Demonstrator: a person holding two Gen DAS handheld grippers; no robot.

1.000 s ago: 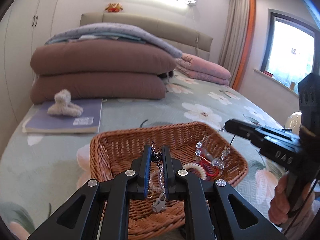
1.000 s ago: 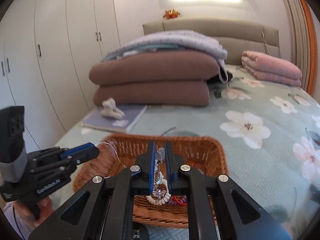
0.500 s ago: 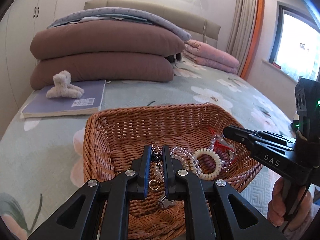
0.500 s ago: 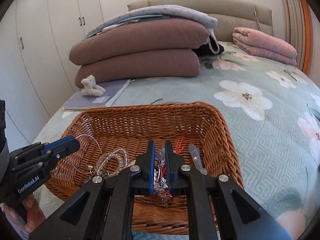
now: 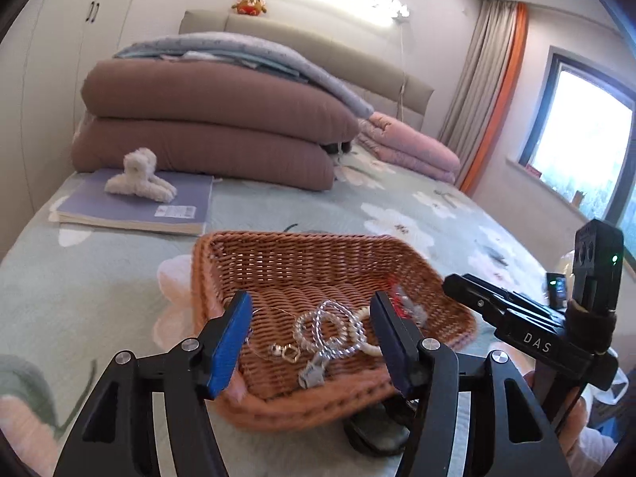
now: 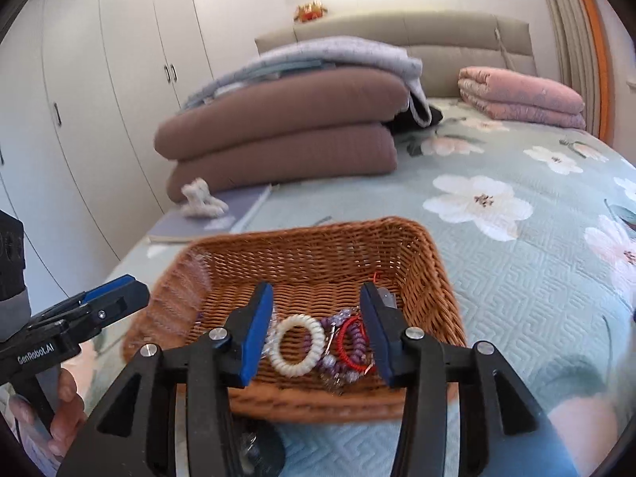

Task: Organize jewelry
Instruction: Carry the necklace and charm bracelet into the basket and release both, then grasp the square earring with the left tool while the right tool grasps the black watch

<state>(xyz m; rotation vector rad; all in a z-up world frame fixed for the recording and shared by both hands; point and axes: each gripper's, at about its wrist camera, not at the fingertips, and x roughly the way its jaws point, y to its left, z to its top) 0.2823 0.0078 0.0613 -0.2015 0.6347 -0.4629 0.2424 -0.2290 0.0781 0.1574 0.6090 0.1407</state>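
Left wrist view shows our left hand-held gripper (image 5: 312,334) just opened, empty, its silver chain (image 5: 326,328) lying in the basket (image 5: 278,254). Our right hand-held gripper (image 6: 316,328) has likewise just opened over the bracelets (image 6: 296,345). We should lift both straight up so nothing snags.

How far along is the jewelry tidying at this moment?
Done: the jewelry pieces lie in the wicker basket, among them a white coil bracelet, a red coil band and a silver twisted bracelet. In hand: nothing; the left gripper and right gripper have just been opening their jaws, with nothing pinched. Left: no loose jewelry shows on the bed.
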